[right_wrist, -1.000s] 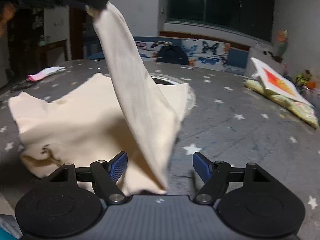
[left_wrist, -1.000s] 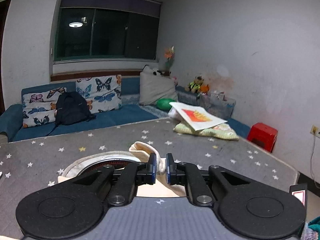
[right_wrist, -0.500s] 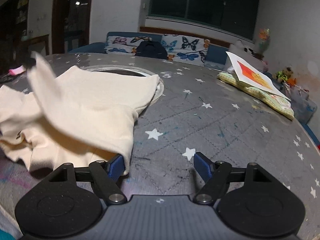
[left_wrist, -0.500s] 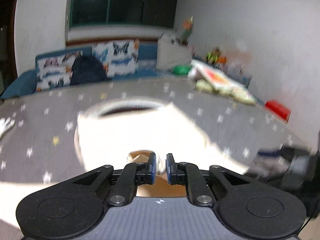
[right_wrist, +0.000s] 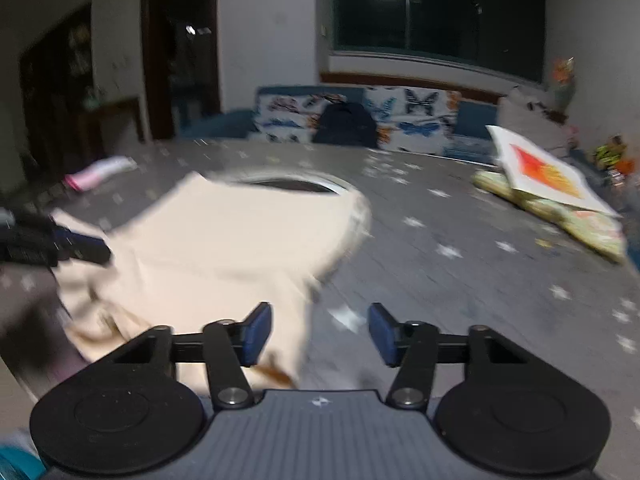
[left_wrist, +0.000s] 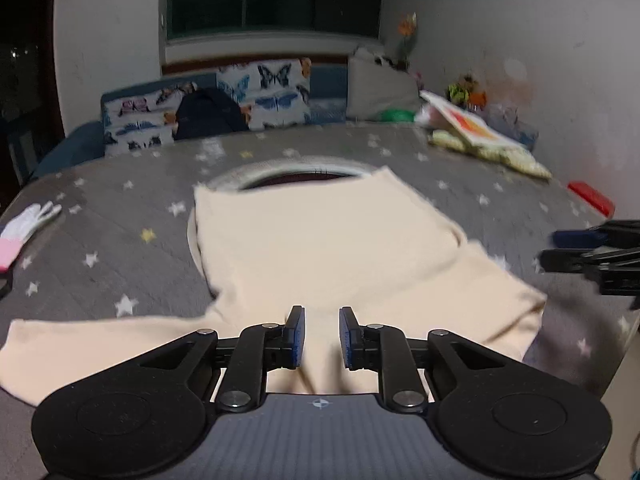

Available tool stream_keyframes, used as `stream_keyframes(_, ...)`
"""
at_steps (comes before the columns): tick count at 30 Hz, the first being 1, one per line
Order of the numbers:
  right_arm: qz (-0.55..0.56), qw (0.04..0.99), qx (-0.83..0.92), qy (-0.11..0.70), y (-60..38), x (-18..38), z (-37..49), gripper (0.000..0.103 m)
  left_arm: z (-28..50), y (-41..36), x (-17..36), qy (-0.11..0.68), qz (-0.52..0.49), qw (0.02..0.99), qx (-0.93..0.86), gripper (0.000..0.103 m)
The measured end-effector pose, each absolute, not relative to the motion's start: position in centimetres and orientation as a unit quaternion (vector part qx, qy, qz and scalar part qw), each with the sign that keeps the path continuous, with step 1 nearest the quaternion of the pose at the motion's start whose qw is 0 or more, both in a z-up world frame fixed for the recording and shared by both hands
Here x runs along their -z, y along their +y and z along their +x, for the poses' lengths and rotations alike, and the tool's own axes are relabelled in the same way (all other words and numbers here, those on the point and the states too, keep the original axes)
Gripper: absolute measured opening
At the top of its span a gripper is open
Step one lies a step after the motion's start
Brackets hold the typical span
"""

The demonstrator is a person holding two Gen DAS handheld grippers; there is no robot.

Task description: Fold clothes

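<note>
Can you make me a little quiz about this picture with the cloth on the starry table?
1. True or false: the cream garment hangs in the air above the table.
2. What lies at the table's far left edge in the left wrist view? A) a white and pink glove B) a spoon C) a shoe
3. Fill in: the cushions behind the table are printed with ____.

Key:
1. False, it lies spread on the table.
2. A, the glove.
3. Butterflies, on the cushions.
</note>
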State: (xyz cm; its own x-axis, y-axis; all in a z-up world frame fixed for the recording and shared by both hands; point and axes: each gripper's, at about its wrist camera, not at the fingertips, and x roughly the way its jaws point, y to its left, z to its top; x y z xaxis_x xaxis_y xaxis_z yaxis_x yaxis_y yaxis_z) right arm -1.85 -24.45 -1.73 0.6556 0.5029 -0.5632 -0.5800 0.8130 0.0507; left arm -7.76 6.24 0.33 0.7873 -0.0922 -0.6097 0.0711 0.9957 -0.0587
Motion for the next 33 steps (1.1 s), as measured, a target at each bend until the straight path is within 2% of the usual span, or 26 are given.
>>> stream_keyframes(1,-0.064,0.905,-0.307,0.287,-23.9,1.7,-1.4,0.04,-7.8,6.2,-0.5,0.321,-0.021,0.946,0.046,0.02)
stream_keyframes(10,-0.083,0.884,-0.329,0.322,-19.5,4.8,2.9,0.029,-6.6,5.1,2.3,0.355,-0.016,0.932,0.073,0.02)
stream_keyframes(16,-0.098,0.889,-0.309,0.323,-20.2,5.0,3.0,0.029,-6.8,6.4,2.3,0.349,-0.024,0.936,0.051,0.021)
stream_keyframes(17,-0.1,0.889,-0.309,0.322,-20.2,4.9,3.0,0.03,-6.7,6.6,2.2,0.347,-0.026,0.936,0.044,0.023)
stream_keyframes(20,-0.099,0.89,-0.308,0.322,-20.1,4.8,3.1,0.031,-6.2,6.9,2.3,0.346,-0.031,0.937,0.024,0.039)
stream_keyframes(22,-0.098,0.89,-0.306,0.324,-20.0,4.9,3.3,0.033,-5.7,6.8,2.5,0.346,-0.028,0.938,0.021,0.04)
stream_keyframes(24,-0.096,0.89,-0.303,0.327,-19.9,5.2,3.5,0.033,-5.3,6.7,2.8,0.349,-0.025,0.936,0.024,0.036)
stream_keyframes(26,-0.09,0.89,-0.301,0.329,-20.0,5.3,3.7,0.033,-4.8,6.5,3.1,0.354,-0.021,0.935,0.03,0.02)
stream_keyframes(27,-0.088,0.891,-0.3,0.33,-20.0,5.4,3.8,0.032,-4.7,6.4,3.0,0.352,-0.017,0.935,0.029,0.015)
stream_keyframes(28,-0.085,0.891,-0.3,0.331,-20.0,5.4,3.9,0.027,-4.7,6.3,2.7,0.347,-0.014,0.937,0.031,0.014)
stream_keyframes(31,-0.083,0.897,-0.288,0.326,-20.0,5.4,3.7,0.021,-4.5,6.0,1.8,0.322,-0.002,0.946,0.027,0.013)
stream_keyframes(33,-0.082,0.901,-0.279,0.323,-20.0,5.4,3.6,0.02,-4.2,5.9,1.6,0.313,0.01,0.95,0.021,0.013)
